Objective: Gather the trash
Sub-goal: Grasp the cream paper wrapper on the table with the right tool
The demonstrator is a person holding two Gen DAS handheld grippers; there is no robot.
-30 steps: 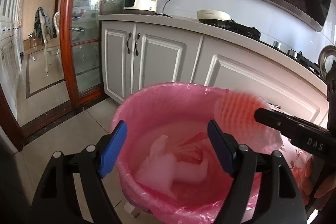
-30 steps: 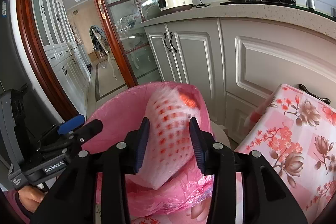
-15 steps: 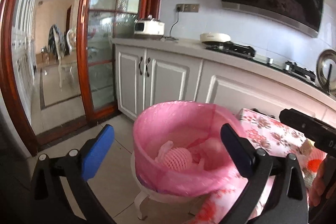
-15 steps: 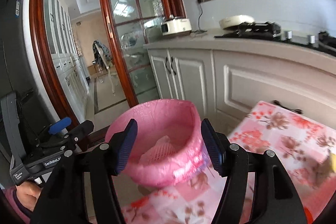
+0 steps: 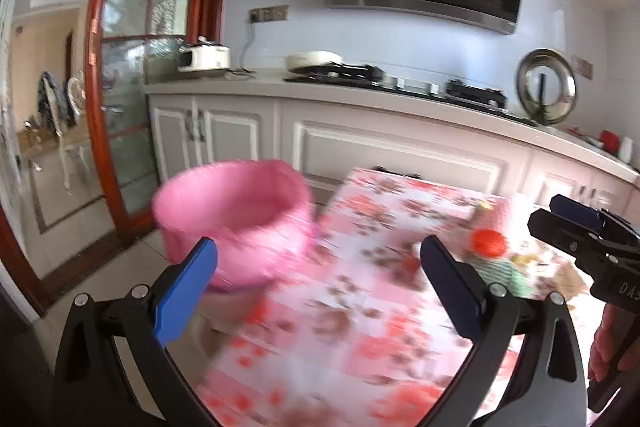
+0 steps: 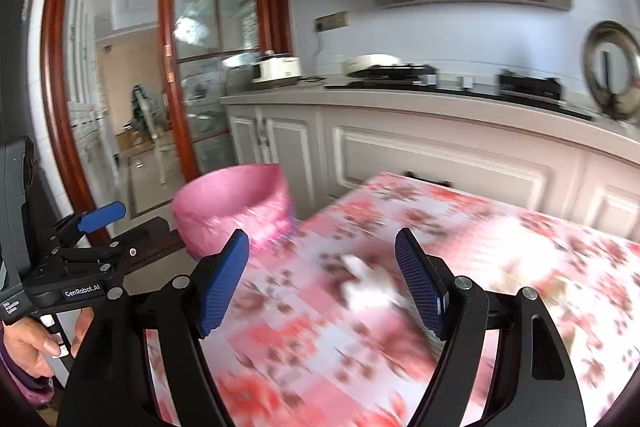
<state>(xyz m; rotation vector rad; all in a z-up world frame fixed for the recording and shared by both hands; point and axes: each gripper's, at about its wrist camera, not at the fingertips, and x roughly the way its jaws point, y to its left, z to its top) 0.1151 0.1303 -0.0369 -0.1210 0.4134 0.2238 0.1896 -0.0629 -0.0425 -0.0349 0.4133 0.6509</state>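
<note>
A bin lined with a pink bag [image 5: 236, 215] stands on the floor at the table's left end; it also shows in the right wrist view [image 6: 236, 207]. My left gripper [image 5: 320, 287] is open and empty above the floral table [image 5: 360, 307]. My right gripper [image 6: 324, 283] is open and empty above the table [image 6: 480, 227], with a blurred white crumpled piece of trash [image 6: 368, 287] between its fingers' line of sight. More trash lies at the right: a red round item [image 5: 488, 243], a green striped item [image 5: 504, 271]. The right gripper shows in the left view [image 5: 580, 227].
White kitchen cabinets [image 5: 360, 139] and a counter with a stove [image 5: 400, 75] and rice cooker [image 5: 204, 57] run behind the table. A wood-framed glass door [image 5: 120, 107] stands to the left. The left gripper shows at the left of the right view [image 6: 92, 227].
The right gripper let the red-and-white foam net fall into the bin and opened. Both grippers have pulled back from the bin and swung right over the table.
</note>
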